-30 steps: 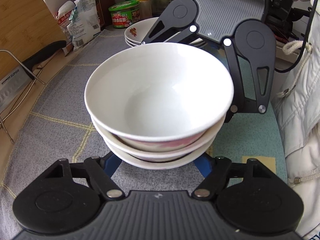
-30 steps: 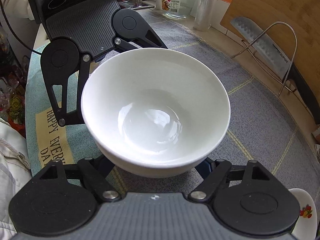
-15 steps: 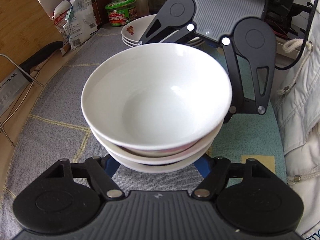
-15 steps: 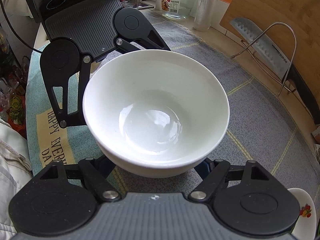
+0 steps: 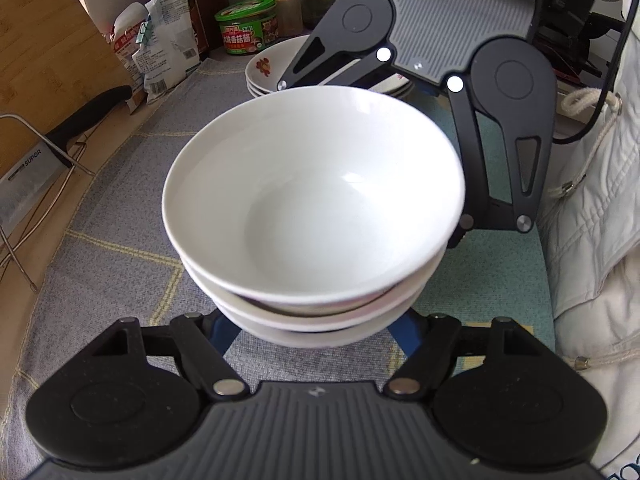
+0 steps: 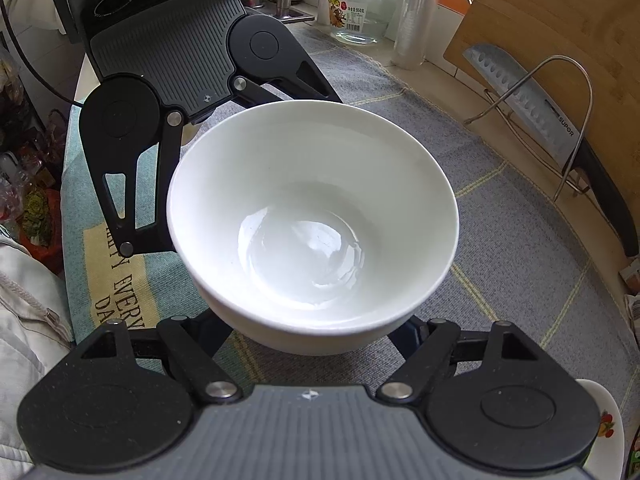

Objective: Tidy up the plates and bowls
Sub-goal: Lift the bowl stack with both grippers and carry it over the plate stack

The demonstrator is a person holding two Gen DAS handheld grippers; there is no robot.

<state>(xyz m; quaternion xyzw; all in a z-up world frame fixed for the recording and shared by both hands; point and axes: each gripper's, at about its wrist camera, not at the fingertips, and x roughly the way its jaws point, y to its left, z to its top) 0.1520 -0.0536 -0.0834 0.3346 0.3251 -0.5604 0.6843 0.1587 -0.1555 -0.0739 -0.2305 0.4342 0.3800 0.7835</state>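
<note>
top glossy white ceramic bowl [image 5: 316, 196] now seated lower in the stack | left gripper [image 5: 316, 330] jaws just narrowed, contact hidden | right gripper [image 6: 316, 334] grip hidden under bowl

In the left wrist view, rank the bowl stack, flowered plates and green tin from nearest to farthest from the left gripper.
1. Bowl stack, between the left gripper's fingers.
2. Flowered plates, beyond the stack, slightly left.
3. Green tin, behind the plates at the back.

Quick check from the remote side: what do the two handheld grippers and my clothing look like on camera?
Both grippers, left and right, have ribbed grey bodies, matte black round-hubbed linkage arms with silver rivets, and blue fingers. A black cable trails behind the right one. The person wears a quilted white jacket with a cord drawstring.
</note>
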